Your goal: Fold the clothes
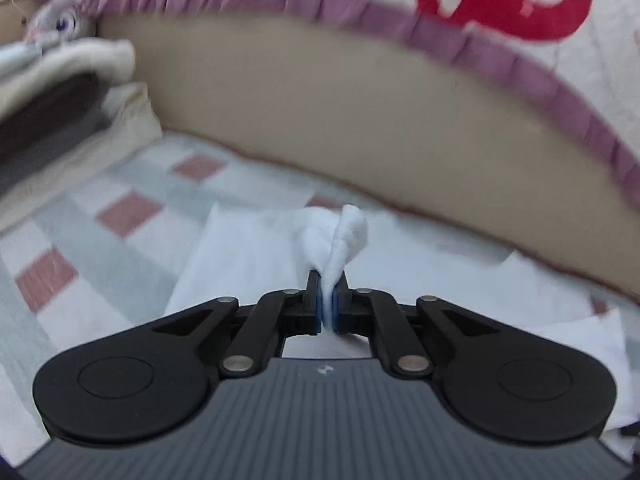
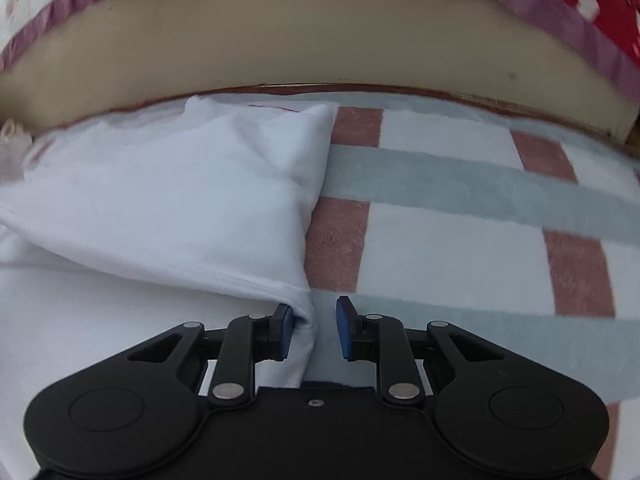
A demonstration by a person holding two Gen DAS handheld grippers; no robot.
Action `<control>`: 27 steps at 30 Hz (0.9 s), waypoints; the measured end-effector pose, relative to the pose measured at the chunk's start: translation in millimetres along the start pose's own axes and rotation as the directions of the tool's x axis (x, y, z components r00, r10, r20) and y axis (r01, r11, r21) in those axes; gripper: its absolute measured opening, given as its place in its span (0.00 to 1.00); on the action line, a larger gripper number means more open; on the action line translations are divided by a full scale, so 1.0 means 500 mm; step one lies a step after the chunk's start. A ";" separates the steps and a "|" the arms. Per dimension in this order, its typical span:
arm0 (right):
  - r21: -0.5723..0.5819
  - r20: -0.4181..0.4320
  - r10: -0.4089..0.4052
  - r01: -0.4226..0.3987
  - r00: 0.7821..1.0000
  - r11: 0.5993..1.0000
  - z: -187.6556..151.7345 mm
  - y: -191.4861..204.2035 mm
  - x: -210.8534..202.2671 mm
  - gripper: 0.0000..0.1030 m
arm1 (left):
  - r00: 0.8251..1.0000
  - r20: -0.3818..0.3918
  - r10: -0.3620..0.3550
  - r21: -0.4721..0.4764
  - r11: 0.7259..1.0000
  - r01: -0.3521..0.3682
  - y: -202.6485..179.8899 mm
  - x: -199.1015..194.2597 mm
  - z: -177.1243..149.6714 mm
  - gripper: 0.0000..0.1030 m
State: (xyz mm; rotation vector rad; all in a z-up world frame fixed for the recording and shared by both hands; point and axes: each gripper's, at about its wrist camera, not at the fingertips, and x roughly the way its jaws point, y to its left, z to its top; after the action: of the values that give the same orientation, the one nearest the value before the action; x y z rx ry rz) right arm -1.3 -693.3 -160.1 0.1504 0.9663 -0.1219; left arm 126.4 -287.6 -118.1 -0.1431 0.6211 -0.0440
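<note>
On the checked bed blanket (image 2: 460, 240) lies our white shirt (image 2: 160, 200); left tongs (image 1: 328, 300) pinch a bunch, right tongs (image 2: 314, 330) gape beside its edge, so we squeeze before lifting

White garment (image 2: 168, 184) partly folded on checked blanket (image 2: 452, 240); bunched edge (image 1: 340, 236) raised.

My left gripper (image 1: 327, 304) and right gripper (image 2: 314, 328) look alike: black linkage arms, silver pivot pins, round black discs, blue pads (image 2: 343, 330), ribbed grey housing (image 1: 320, 420)
</note>
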 end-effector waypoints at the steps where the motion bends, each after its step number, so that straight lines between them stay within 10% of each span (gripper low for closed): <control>1: -0.020 -0.001 -0.019 0.019 1.000 1.000 -0.002 0.007 -0.002 0.24 | 1.000 -0.008 -0.003 0.005 1.000 0.003 0.003 0.010 -0.006 0.04; 11: 0.046 -0.151 -0.011 0.018 0.988 0.999 -0.003 -0.024 -0.046 0.34 | 0.989 -0.147 -0.004 0.008 1.000 0.005 0.047 0.042 -0.001 0.09; 17: 0.301 0.125 0.308 -0.331 0.943 0.894 0.044 -0.089 -0.073 0.49 | 0.966 -0.258 0.017 0.093 0.996 0.008 0.106 0.045 -0.006 0.17; 27: 0.326 0.164 0.208 -0.252 0.964 0.911 0.125 -0.088 0.106 0.62 | 0.971 -0.199 -0.132 -0.050 0.991 0.125 0.151 0.045 -0.012 0.31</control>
State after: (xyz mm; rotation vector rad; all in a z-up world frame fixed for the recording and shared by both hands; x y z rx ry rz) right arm 71.8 -749.9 -172.2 0.5727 0.7876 -0.0807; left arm 140.9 -215.2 -147.0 -0.2163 0.8149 -0.1740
